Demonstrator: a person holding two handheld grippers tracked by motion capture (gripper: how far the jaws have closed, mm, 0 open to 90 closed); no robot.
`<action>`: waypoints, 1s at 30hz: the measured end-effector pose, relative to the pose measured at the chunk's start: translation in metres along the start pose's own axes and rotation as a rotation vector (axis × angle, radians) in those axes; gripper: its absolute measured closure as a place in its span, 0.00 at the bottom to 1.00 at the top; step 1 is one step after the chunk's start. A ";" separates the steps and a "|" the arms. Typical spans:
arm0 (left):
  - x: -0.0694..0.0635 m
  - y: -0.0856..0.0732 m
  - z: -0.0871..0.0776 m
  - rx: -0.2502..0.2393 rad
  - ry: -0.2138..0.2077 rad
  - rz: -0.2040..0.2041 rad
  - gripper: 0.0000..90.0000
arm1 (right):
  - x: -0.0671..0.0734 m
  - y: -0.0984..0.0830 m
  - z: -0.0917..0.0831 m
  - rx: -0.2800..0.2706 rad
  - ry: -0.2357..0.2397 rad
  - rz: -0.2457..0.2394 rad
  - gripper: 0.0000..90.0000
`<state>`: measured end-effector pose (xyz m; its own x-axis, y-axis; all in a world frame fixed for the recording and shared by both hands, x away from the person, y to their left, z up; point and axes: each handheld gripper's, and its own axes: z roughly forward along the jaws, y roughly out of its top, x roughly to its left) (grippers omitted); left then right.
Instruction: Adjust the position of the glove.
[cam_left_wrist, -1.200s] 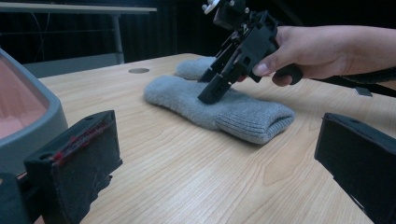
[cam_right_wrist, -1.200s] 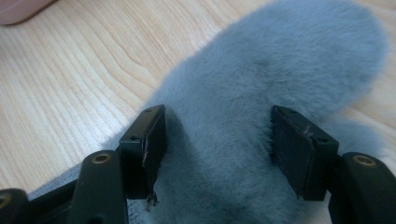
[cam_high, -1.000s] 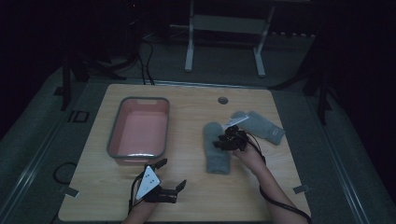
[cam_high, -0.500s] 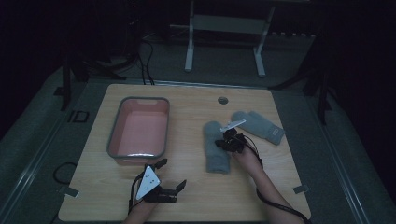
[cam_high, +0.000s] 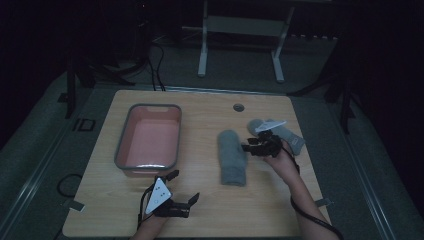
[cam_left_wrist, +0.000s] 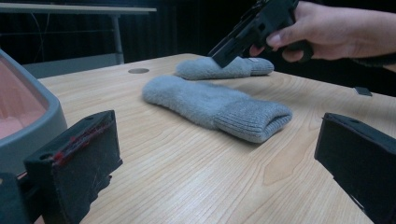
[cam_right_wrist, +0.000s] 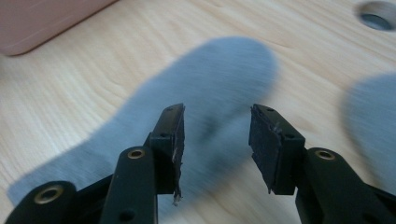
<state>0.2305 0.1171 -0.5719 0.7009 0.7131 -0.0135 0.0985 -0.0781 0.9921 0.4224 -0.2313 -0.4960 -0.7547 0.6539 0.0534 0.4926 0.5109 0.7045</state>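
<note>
Here the right gripper (cam_high: 252, 146) hangs over the near grey sock (cam_high: 233, 156), its jaws just parted and empty; that sock lies flat mid-table, and the second sock (cam_high: 289, 133) is just behind the hand. Probably the far one is next, though blur makes this uncertain. Approach low and pinch one edge. The left gripper (cam_high: 186, 192) rests wide open, empty, near the pink tray (cam_high: 119, 152).
</note>
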 end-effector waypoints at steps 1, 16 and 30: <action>0.000 0.000 0.000 -0.001 0.000 -0.001 0.00 | -0.007 -0.001 -0.005 -0.005 -0.006 0.014 0.60; 0.000 0.000 0.000 -0.001 -0.001 -0.003 0.00 | -0.087 -0.010 -0.030 0.048 -0.147 -0.056 0.57; 0.001 0.000 0.000 -0.003 0.001 -0.006 0.00 | -0.122 -0.023 -0.004 0.206 -0.161 -0.046 0.52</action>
<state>0.2309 0.1176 -0.5719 0.6997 0.7141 -0.0198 0.1009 -0.0714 0.9923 0.5014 -0.3251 -0.5165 -0.7076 0.6995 -0.1002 0.5497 0.6339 0.5441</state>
